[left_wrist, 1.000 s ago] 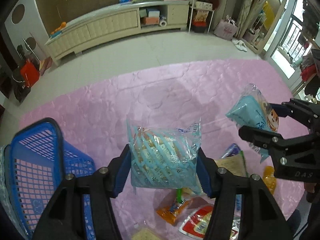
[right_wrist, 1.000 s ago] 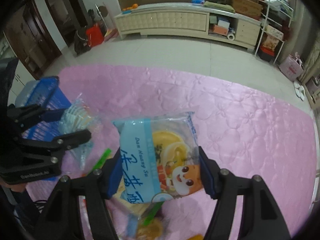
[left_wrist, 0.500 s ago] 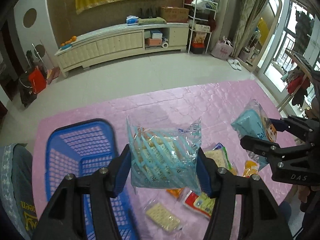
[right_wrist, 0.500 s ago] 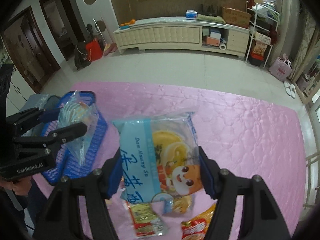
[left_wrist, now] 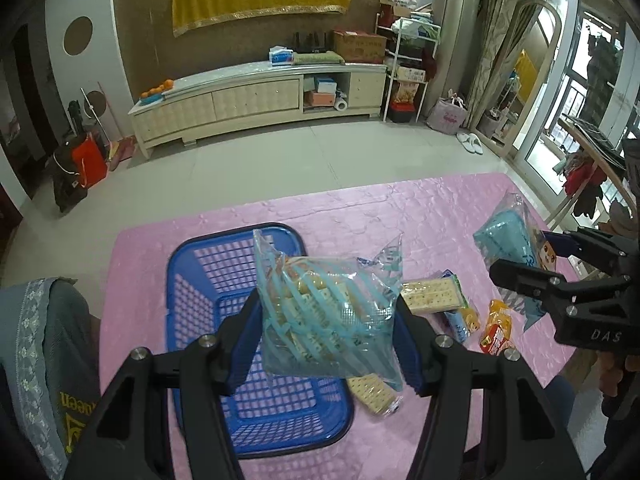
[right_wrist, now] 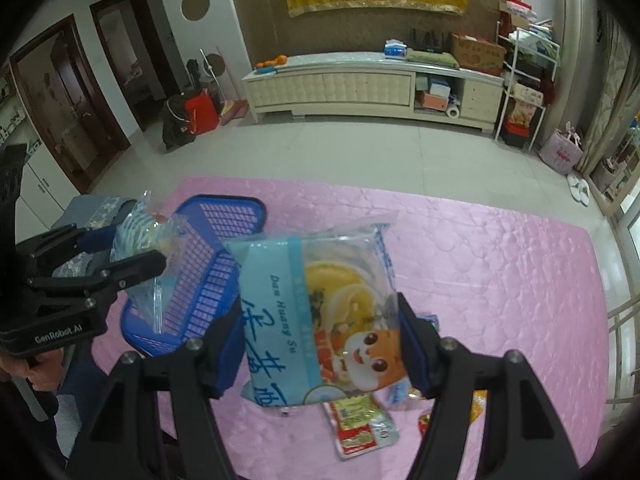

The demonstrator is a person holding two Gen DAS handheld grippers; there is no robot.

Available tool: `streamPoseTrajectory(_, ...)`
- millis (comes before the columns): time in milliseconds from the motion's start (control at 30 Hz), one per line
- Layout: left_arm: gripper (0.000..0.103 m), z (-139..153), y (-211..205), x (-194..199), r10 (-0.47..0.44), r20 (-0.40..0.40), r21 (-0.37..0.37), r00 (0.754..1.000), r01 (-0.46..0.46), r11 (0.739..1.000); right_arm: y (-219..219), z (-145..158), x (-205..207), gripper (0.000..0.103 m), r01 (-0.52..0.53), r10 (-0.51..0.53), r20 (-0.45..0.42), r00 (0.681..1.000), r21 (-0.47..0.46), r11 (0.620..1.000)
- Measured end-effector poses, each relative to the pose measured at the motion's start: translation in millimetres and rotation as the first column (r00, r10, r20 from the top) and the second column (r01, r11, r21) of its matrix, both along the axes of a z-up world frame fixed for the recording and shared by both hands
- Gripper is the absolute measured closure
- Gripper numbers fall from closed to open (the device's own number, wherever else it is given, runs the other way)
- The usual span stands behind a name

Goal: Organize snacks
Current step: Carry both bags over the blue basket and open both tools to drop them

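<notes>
My left gripper (left_wrist: 326, 340) is shut on a clear bag of crackers with light-blue stripes (left_wrist: 324, 312), held in the air above the right side of an empty blue mesh basket (left_wrist: 208, 276). That left gripper (right_wrist: 120, 248) also shows at the left of the right wrist view. My right gripper (right_wrist: 320, 344) is shut on a light-blue snack bag with a cartoon face (right_wrist: 320, 312), lifted over the pink quilted cloth (right_wrist: 500, 272). It appears again as the right gripper (left_wrist: 532, 256) at the right edge of the left wrist view.
Loose snack packets lie on the cloth to the right of the basket: a cracker pack (left_wrist: 432, 292), an orange packet (left_wrist: 496, 332), another cracker pack (left_wrist: 372, 392), a red-and-yellow packet (right_wrist: 360, 424). A grey garment (left_wrist: 48, 340) sits left. A long cabinet (left_wrist: 256, 100) stands across the tiled floor.
Both grippers have risen and drawn back with their bags. The blue basket has slid from the left edge to under the left gripper, and more loose packets have come into view.
</notes>
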State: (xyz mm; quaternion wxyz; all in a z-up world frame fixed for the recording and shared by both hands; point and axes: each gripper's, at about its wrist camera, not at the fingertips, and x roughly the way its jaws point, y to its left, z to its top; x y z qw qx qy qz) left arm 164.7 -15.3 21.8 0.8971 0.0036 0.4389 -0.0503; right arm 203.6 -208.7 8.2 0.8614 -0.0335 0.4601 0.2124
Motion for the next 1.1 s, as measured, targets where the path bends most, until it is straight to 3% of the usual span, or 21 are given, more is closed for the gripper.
streamPoseTrajectory(200, 0.045, 13.0, 32.3, -9.4, 0.024, 0.008, 0.005, 1.0, -0.024, 1.0, 30.3, 5.1, 5.8, 0.032, -0.03, 0.03, -0.009, 1.0, 0.017, 0.999)
streamPoseTrajectory(533, 0.045, 11.5, 82.3, 6.8, 0.105, -0.014, -0.02, 0.994, -0.105, 0.994, 86.6, -0.9, 31.0, 0.032, -0.111, 0.112, -0.033, 0.993, 0.029, 0.993)
streamPoseTrajectory(1100, 0.045, -40.5, 139.7, 66.9, 0.126, -0.119, -0.092, 0.985, -0.137, 0.986, 139.6, -59.5, 84.4, 0.032, -0.143, 0.144, -0.14, 0.98, 0.011, 0.99)
